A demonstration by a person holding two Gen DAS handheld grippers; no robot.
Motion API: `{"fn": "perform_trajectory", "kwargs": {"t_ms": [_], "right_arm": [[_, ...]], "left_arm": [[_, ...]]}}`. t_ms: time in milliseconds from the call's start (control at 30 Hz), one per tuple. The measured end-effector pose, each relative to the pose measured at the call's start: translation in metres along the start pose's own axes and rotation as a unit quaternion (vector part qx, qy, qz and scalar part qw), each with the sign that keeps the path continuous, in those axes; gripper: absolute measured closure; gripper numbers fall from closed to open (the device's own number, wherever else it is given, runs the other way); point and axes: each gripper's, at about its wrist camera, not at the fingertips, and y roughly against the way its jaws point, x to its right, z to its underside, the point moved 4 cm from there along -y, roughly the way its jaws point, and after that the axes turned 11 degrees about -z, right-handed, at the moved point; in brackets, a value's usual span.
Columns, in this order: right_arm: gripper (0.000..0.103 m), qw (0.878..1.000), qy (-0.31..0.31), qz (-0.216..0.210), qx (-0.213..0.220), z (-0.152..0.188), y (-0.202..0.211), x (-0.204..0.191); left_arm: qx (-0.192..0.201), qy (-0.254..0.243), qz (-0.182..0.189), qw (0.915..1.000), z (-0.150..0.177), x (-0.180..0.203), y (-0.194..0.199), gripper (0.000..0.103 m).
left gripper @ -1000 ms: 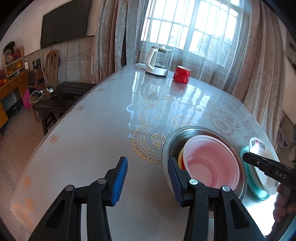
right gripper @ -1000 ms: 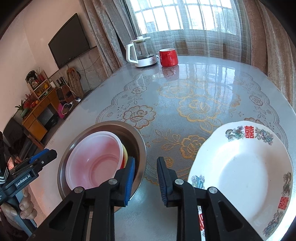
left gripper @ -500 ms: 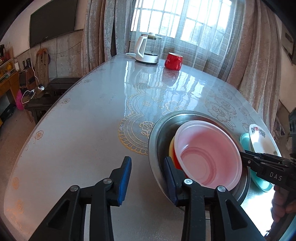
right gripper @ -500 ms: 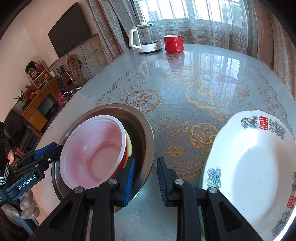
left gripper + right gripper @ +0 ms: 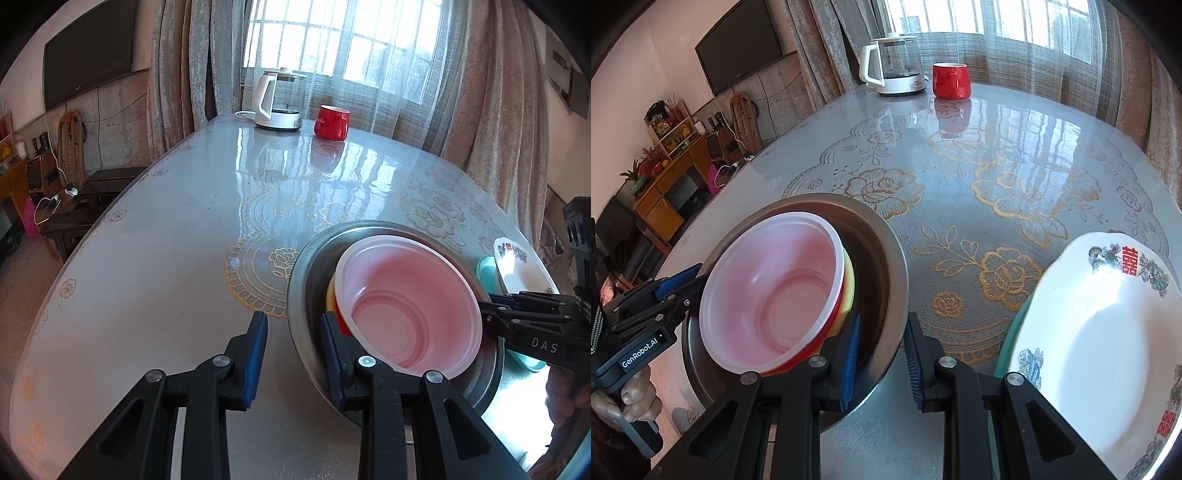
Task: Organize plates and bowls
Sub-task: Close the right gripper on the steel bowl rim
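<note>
Now both my hand-held grippers straddle the rim of the steel basin [image 5: 306, 273], one on each side. My left hand-held gripper [image 5: 293, 347] has just been closing; one finger sits inside the wall, the other outside, with the rim between them, though I cannot tell that the pads press on it yet. My right hand-held gripper [image 5: 881, 354] stands the same way on the opposite rim, narrow, with a gap showing beside the metal, so I judge no firm grip there either.

The basin rests on the bench [image 5: 166, 240], near the edge closest to me. Inside it a pink bowl [image 5: 410, 306] leans tilted on a red and a yellow bowl nested beneath. Just beside the basin lies the white plate [image 5: 1108, 343] on a teal dish [image 5: 1010, 343].

The risks, as I judge them: thin, slick steel could slip from the pads if I lift before both sides bite. Uneven lifting would tip the basin, and the loose pink bowl could slide out. My right hand-held gripper is near the plate, so a sideways swing could knock it.
</note>
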Motion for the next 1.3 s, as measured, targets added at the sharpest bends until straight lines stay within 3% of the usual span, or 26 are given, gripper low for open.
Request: {"fn": "perform_trajectory", "kwargs": {"t_ms": [167, 600, 1300], "right_arm": [[0.082, 1.0, -0.005, -0.016, -0.006, -0.001, 0.0, 0.0], [0.081, 1.0, -0.002, -0.026, -0.011, 0.005, -0.001, -0.002], [0.081, 0.998, -0.009, -0.036, 0.046, 0.013, 0.045, -0.001]], "left_arm": [[0.005, 0.0, 0.019, 0.9998, -0.001, 0.001, 0.003, 0.085], [0.006, 0.0, 0.021, 0.9998, 0.006, 0.003, 0.009, 0.084], [0.052, -0.014, 0.031, 0.9981, -0.001, 0.027, 0.052, 0.08]]}}
